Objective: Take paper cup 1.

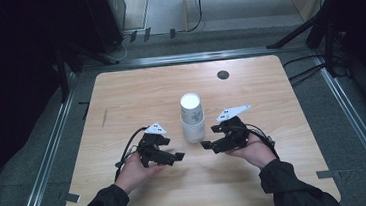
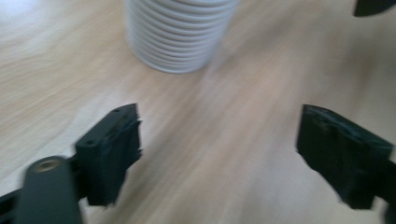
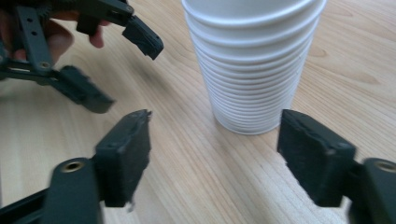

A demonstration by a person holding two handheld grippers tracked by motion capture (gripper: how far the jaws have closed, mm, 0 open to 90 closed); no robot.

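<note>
Stack of white paper cups [image 1: 192,118], nested and upside down, standing upright near the middle of the wooden tabletop [image 1: 121,103], between the two tools and touching neither. Left tool [image 1: 178,156] held low just left of the stack, jaws spread wide with nothing between them, bare wood showing in the gap. Right tool [image 1: 206,144] just right of the stack, likewise released and empty, jaws parted and pointing toward the stack's base, close but apart from it.
</note>
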